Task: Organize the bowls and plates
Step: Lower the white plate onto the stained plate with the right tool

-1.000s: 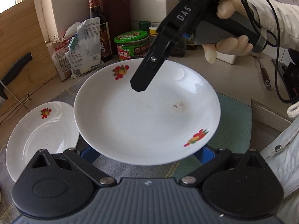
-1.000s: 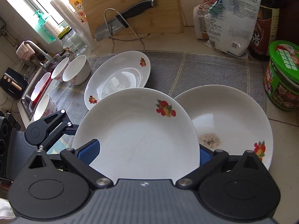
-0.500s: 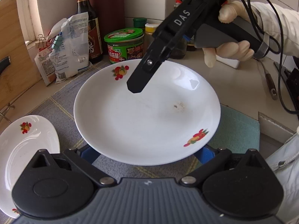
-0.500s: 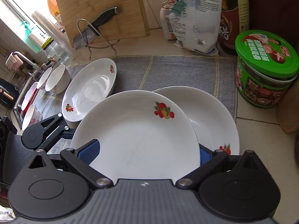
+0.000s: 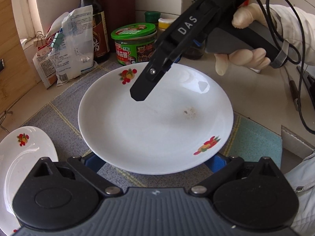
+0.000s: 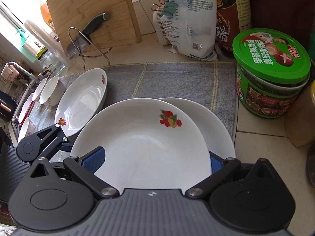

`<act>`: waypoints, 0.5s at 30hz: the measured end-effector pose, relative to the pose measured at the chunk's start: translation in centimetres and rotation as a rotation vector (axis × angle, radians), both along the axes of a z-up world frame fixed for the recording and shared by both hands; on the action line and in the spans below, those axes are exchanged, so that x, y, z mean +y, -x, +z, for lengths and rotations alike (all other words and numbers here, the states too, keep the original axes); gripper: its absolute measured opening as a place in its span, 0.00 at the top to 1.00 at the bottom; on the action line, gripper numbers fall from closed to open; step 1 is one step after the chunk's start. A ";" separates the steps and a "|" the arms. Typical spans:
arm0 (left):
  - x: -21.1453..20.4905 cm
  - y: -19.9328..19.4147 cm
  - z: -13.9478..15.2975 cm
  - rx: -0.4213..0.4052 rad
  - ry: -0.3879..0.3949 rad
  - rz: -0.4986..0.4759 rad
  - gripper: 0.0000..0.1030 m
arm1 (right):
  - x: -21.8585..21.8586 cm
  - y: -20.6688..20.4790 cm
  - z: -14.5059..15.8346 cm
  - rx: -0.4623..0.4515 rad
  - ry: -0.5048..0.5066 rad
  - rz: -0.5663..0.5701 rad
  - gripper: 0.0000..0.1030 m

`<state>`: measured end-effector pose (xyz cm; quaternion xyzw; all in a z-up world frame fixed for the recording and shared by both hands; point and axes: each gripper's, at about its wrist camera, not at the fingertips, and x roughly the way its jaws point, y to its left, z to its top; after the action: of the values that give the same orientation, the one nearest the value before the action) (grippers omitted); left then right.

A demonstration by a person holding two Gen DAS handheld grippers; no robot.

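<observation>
Plates are held one per tool: left gripper [image 5: 153, 160] clamps the stained plate [image 5: 155, 122] above the mat [image 6: 177, 78]; right gripper [image 6: 155, 157] clamps the clean plate [image 6: 143, 145] overlapping it; risk: rims colliding or slipping during stacking, since each grip holds only an edge.

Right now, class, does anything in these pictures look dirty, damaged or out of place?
Yes. The plate in the left gripper has a small brownish smear right of its centre, so it looks unwashed. The plate in the right gripper looks clean.
</observation>
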<state>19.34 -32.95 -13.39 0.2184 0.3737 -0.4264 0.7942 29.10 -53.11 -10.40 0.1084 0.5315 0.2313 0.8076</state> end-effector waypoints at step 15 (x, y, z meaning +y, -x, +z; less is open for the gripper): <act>-0.2 -0.8 0.0 0.017 -0.029 0.005 0.01 | -0.5 0.0 -0.5 0.015 0.012 -0.017 0.00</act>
<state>20.10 -33.14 -13.44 0.2254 0.3873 -0.4206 0.7889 29.08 -53.63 -10.86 0.1099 0.5381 0.2206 0.8060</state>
